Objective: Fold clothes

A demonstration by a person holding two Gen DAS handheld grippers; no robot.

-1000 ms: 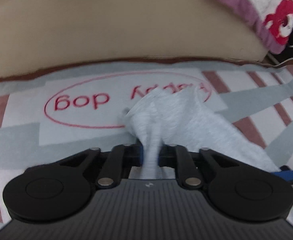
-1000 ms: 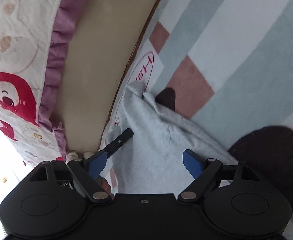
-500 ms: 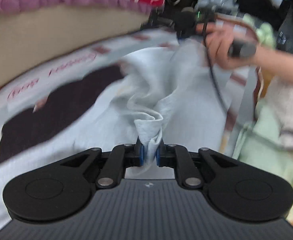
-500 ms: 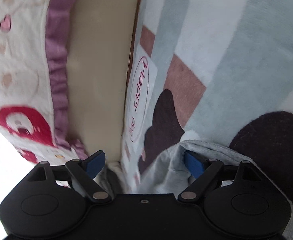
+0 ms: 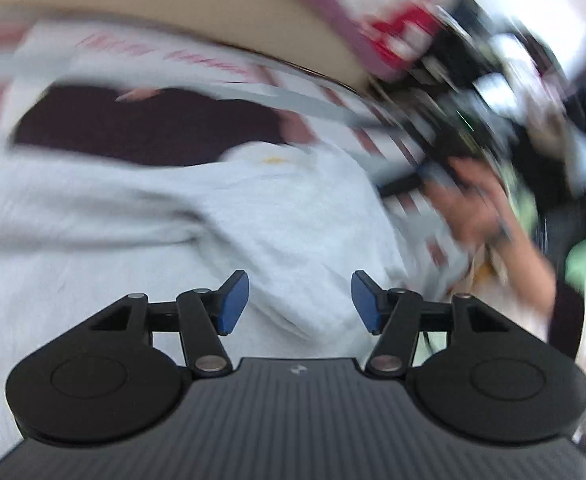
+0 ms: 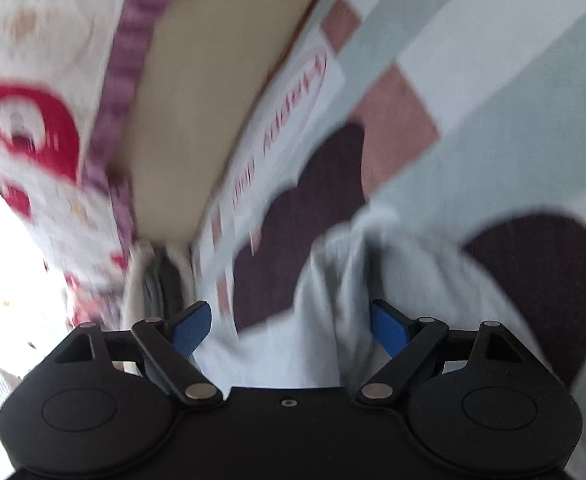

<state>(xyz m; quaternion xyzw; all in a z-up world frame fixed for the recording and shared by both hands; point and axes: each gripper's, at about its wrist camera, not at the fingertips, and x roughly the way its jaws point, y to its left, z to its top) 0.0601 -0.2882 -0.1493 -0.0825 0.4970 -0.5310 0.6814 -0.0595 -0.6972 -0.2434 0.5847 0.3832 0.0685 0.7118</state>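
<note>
Grey cotton, soft and crumpled: that's the one garment (image 5: pixel 181 216) here, some kind of light grey top, lying spread on a patterned blanket (image 6: pixel 493 60) with pink, grey-green and white blocks and dark brown blobs. It sits just ahead of both tools, and both views are pretty blurry, so something's moving fast.

What changed: half a second ago the left tool (image 5: pixel 300 300) was pinched tight on a bunched bit of the grey cloth. Now its blue pads (image 5: pixel 235 300) stand well apart with nothing between them, and the cloth lies flat under and in front of it. So it has let go. My guess is a fold or a drag just got laid down and the left side is free for a new grab, though the blur makes it hard to say how neat the result is.

The right tool (image 6: pixel 289 328) is spread wide too, same as a second ago, with a rumpled ridge of the garment (image 6: pixel 373 280) lying between its fingers but not gripped. From the left camera you can also see the person's hand (image 5: pixel 473 208) holding that right tool's handle.

Count:
- grey garments: one
- tools: two
- blankets: one
- pillows or cushions with a purple frill and red cartoon print (image 6: pixel 45 140): one that I can make out
- hands in view: one

The top doesn't look like a tidy folded stack at this point, more half arranged.
</note>
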